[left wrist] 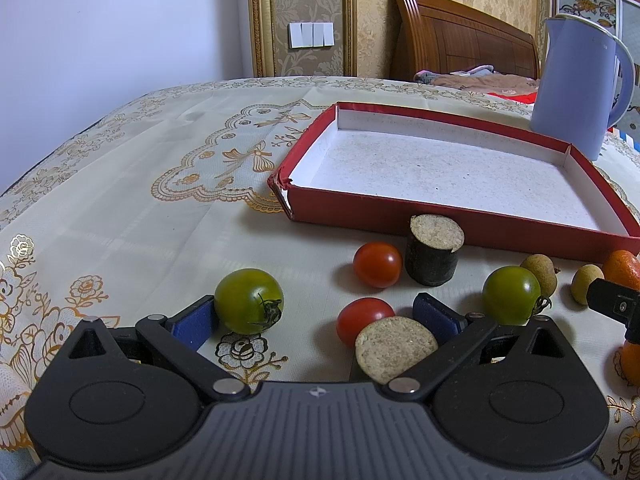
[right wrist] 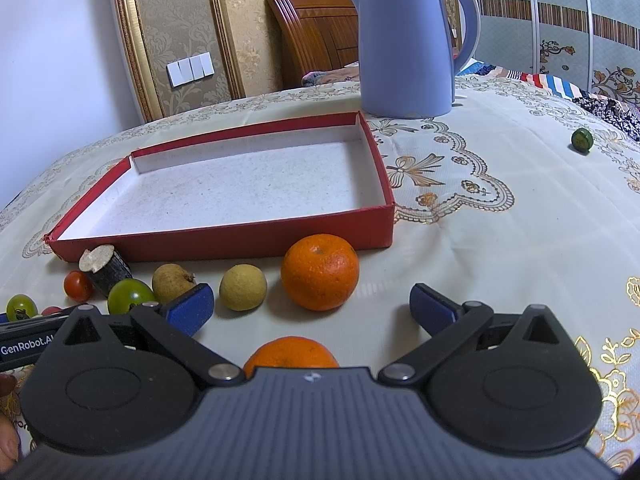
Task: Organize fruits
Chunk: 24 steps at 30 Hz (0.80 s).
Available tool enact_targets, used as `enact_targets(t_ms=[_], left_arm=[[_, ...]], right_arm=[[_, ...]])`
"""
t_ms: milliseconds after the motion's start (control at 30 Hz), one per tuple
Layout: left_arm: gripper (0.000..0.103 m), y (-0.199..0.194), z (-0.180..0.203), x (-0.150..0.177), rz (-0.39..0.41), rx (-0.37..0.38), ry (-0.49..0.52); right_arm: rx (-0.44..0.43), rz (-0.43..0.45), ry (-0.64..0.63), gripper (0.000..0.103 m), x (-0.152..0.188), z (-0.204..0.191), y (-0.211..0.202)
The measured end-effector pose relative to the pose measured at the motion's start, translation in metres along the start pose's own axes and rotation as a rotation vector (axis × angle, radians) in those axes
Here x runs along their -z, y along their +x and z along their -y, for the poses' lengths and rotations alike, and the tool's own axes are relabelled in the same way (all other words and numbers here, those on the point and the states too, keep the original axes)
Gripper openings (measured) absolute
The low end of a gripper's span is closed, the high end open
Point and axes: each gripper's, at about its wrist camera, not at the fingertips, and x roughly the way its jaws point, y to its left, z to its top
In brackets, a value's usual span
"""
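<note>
A: What is counted in the left wrist view?

B: Relative to the red box, a shallow cardboard tray with a white speckled floor, the fruits are laid out on the tablecloth before its near wall. Two red cherry tomatoes, smooth and round, are seen, and two green tomatoes, the left one with its dried stem turned toward the camera. Two sugarcane pieces are counted: an upright stub, dark-barked with a pale fibrous cut face upward, touching the box wall, and a nearer piece with its cut face tilted toward the lens. Two matte tan longans and part of an orange are seen at the right.

A: And the left gripper?

B: Its blue-padded jaws are held wide apart; nothing is clamped.

A: The right wrist view?

B: Before the red box, two oranges are counted, one whole with pebbled skin, one half hidden under the gripper body. Two longans, the upright cane stub, one red tomato and two green tomatoes are lined leftward. A small green round object lies well right of the box; a glossy lavender kettle stands behind its far right corner.

A: The right gripper?

B: Spread open, gripping nothing.
</note>
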Motion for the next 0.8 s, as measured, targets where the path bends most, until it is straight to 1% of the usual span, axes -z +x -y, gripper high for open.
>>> enact_targets(t_ms=[167, 300, 400, 467, 500, 533, 600, 667, 733, 800], left_arm=[[0.103, 0.001, 0.001, 0.001, 0.002, -0.002, 0.001], [0.103, 0.0, -0.003, 0.0, -0.002, 0.018, -0.008], [0.103, -0.008, -0.019, -0.001, -0.019, 0.088, -0.003], [0.103, -0.019, -0.039, 0.001, -0.006, 0.144, -0.047], [0.103, -0.024, -0.049, 0.003, 0.003, 0.153, -0.076], [0.103, -0.029, -0.058, 0.005, 0.014, 0.148, -0.101], [0.103, -0.035, -0.068, 0.008, 0.026, 0.14, -0.116], [0.103, -0.039, -0.071, 0.011, 0.043, 0.142, -0.1], [0.103, -0.041, -0.066, 0.013, 0.064, 0.114, -0.083], [0.103, -0.044, -0.062, 0.015, 0.077, 0.127, -0.07]], right_arm=[[-0.013, 0.006, 0.015, 0.103, 0.002, 0.003, 0.0], [-0.044, 0.021, 0.055, 0.103, 0.002, 0.011, -0.005], [-0.086, 0.007, 0.049, 0.103, 0.003, 0.014, -0.008], [-0.101, 0.012, 0.049, 0.103, 0.003, 0.016, -0.01], [-0.108, 0.014, 0.052, 0.103, 0.004, 0.016, -0.011], [-0.112, 0.01, 0.05, 0.103, 0.004, 0.015, -0.01], [-0.106, 0.008, 0.035, 0.103, 0.004, 0.012, -0.009], [-0.099, 0.017, 0.021, 0.103, 0.004, 0.008, -0.01], [-0.099, 0.019, 0.012, 0.103, 0.005, 0.007, -0.011], [-0.098, 0.021, 0.018, 0.103, 0.004, 0.008, -0.011]])
